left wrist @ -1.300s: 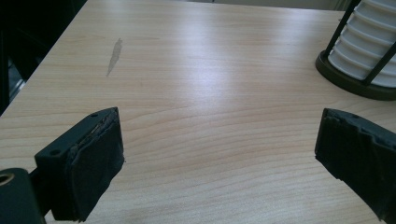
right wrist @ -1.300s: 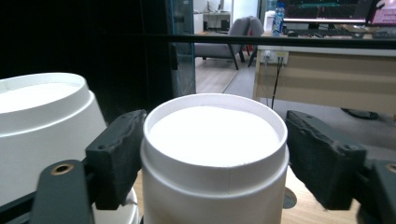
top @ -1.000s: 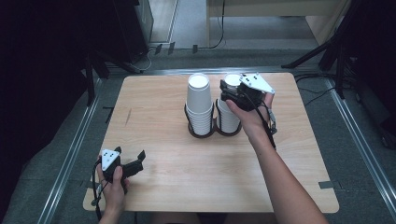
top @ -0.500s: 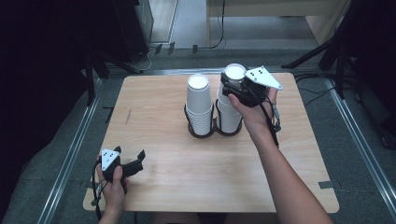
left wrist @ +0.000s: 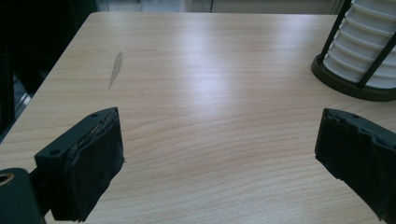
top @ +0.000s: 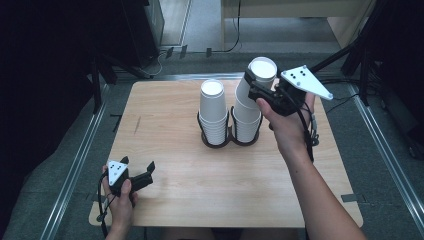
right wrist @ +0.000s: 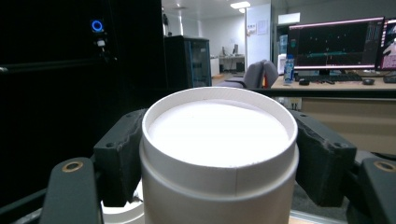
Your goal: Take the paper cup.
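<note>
Right gripper [top: 257,90] clamped on an upturned paper cup [top: 256,80], tilted and partly lifted off the right stack [top: 247,122] in the black cup holder [top: 227,142]. Risk: cups beneath could cling and rise with it, or the thin wall buckle. Left gripper [top: 142,172] rested on the table [top: 200,200], jaws apart, empty.

We read this as lab or office workroom: monitors [right wrist: 337,36] with dark screens on far desk [right wrist: 327,85], office chair [right wrist: 258,74] beside it, ceiling light panels [right wrist: 240,5], black equipment rack [right wrist: 187,58], metal floor rails [top: 75,165] left and right of wooden counter [top: 220,190], cables [top: 220,49] on floor.
</note>
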`<state>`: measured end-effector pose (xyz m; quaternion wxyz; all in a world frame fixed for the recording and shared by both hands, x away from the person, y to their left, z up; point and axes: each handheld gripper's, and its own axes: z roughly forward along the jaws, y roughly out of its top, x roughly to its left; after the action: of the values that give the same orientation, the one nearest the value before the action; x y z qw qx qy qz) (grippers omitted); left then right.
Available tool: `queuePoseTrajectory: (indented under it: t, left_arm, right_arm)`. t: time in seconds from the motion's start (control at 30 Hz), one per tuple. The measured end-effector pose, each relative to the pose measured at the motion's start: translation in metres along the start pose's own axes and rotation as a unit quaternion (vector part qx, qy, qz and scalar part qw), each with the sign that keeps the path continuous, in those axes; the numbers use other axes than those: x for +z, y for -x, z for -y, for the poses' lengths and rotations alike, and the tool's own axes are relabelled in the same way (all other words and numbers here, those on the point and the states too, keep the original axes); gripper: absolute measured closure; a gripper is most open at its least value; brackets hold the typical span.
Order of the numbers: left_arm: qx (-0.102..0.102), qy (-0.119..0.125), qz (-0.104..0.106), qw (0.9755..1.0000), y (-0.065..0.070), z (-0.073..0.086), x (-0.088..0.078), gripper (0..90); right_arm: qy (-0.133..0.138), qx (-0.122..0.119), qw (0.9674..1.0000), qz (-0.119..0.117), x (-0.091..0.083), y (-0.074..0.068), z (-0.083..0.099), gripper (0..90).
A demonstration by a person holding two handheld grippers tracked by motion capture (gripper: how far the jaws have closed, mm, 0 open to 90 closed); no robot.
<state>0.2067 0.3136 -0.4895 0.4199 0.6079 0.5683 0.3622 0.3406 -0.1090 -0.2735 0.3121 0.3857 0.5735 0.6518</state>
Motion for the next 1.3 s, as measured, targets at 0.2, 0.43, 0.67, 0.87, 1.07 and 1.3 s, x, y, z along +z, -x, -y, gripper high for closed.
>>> queuePoseTrajectory:
  t: [0.2,0.43,0.67,0.87,1.07,1.3]
  left_arm:
    - [0.008,0.006,0.027,0.9996,0.005,-0.004,-0.004,1.2]
    - [0.015,0.014,0.028,0.9994,0.017,-0.010,-0.005,1.2]
    - [0.031,0.028,0.032,0.9986,0.034,-0.021,-0.003,1.2]
    - [0.042,0.017,0.046,0.9979,0.045,-0.024,0.002,1.2]
    - [0.028,0.014,0.118,0.9925,0.063,-0.027,0.009,13.5]
    - [0.035,0.013,0.138,0.9897,0.086,-0.036,0.020,11.5]
  right_arm:
    - [0.015,0.016,0.9997,-0.010,-0.033,0.001,0.000,26.8]
    - [0.023,0.027,0.9993,-0.011,-0.059,0.005,0.010,26.8]
    - [0.025,0.043,0.9987,-0.013,-0.085,0.009,0.032,26.7]
    - [0.015,0.048,0.9986,-0.017,-0.097,0.007,0.051,26.7]
    - [0.002,0.053,0.9983,-0.023,-0.102,0.003,0.072,26.6]
    - [-0.020,0.089,0.9953,-0.032,-0.102,0.001,0.104,26.6]
